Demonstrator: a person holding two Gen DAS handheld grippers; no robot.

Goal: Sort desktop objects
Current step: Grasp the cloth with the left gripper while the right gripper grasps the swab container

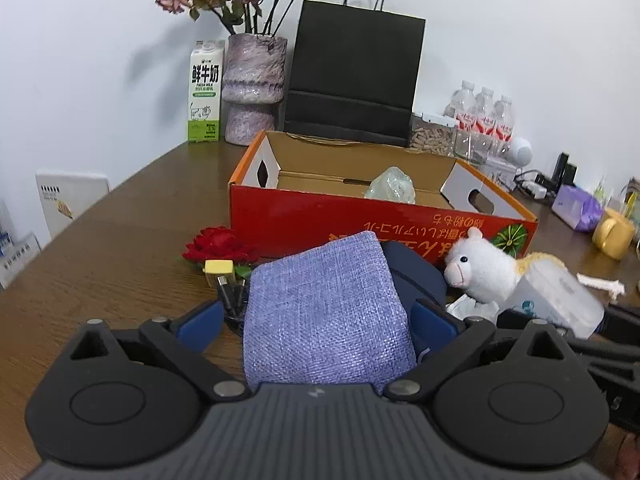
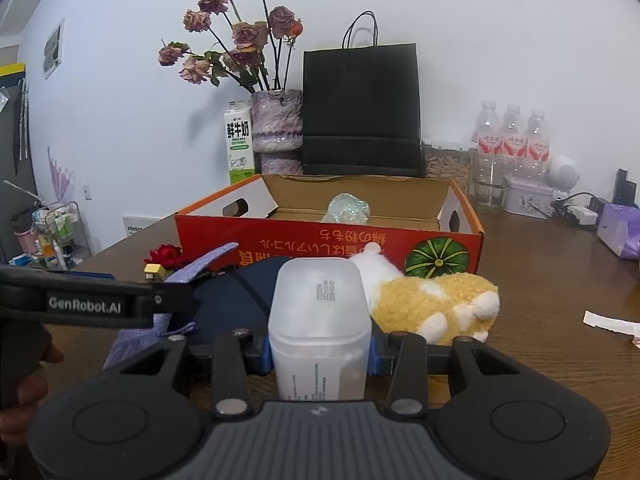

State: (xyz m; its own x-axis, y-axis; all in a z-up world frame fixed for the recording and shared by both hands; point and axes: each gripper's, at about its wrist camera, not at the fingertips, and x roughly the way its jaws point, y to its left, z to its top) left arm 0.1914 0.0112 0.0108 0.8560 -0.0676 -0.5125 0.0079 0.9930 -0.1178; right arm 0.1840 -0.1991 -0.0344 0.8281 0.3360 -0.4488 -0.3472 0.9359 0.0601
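Note:
My left gripper (image 1: 316, 316) is shut on a purple woven pouch (image 1: 324, 312), which fills the gap between its blue pads. The pouch lies over a dark blue case (image 1: 416, 276). My right gripper (image 2: 319, 354) is shut on a translucent white plastic container (image 2: 320, 312), with its pads pressed against both sides. A white and yellow plush alpaca (image 2: 432, 300) lies just right of the container. Behind everything stands an open red-orange cardboard box (image 2: 280, 236) holding a crumpled clear wrap (image 2: 346, 208). A red rose (image 1: 218, 244) and a yellow-capped item (image 1: 218, 268) sit left of the pouch.
Along the back wall stand a milk carton (image 1: 204, 96), a vase of dried roses (image 1: 254, 88), a black paper bag (image 1: 352, 76), a jar (image 1: 432, 134) and three water bottles (image 1: 484, 116). At the right are a yellow mug (image 1: 612, 232), a purple tissue pack (image 1: 578, 208) and a paper scrap (image 2: 608, 322).

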